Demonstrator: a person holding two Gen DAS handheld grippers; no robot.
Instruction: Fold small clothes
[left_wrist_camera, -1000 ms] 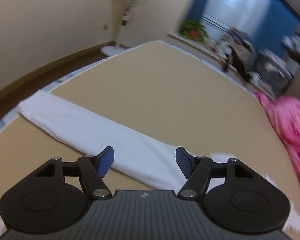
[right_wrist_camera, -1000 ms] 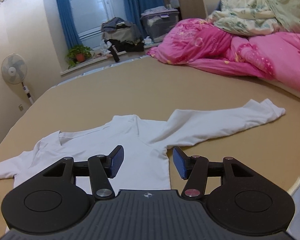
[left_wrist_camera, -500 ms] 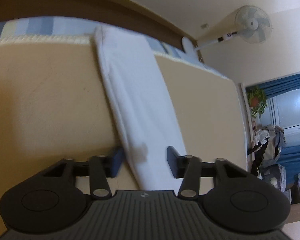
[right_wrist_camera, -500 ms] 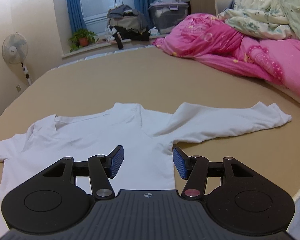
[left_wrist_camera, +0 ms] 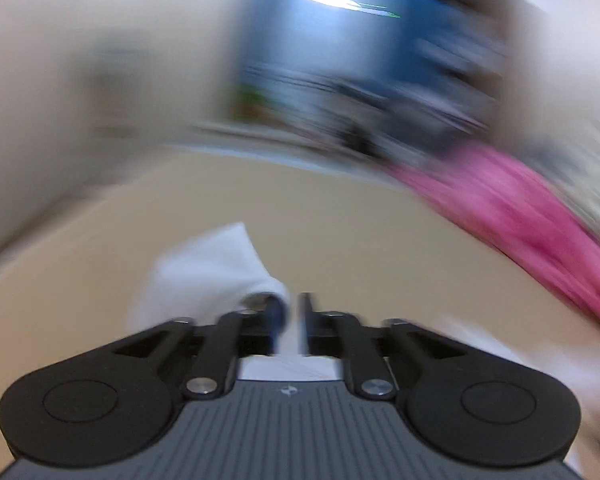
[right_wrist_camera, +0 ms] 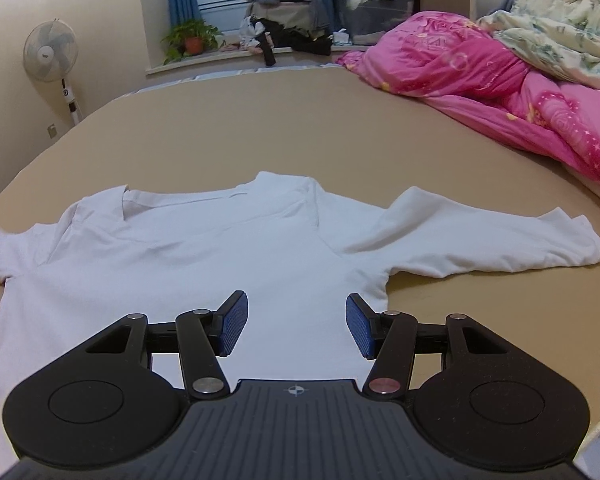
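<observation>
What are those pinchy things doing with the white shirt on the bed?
A person is folding a white shirt spread on the tan bed. The left gripper has white cloth between its fingers while its jaws are opening. The right gripper is open above the shirt's body, holding nothing.

A: What did the garment look like?
B: A white long-sleeved shirt [right_wrist_camera: 228, 256], lying flat on the tan bed [right_wrist_camera: 260, 120], neckline toward the window side.
A: And the sleeves?
B: The right sleeve [right_wrist_camera: 480, 240] stretched out sideways, slightly rumpled. In the blurred left wrist view, white sleeve cloth [left_wrist_camera: 216, 276] bunched up and rose off the bed.
</observation>
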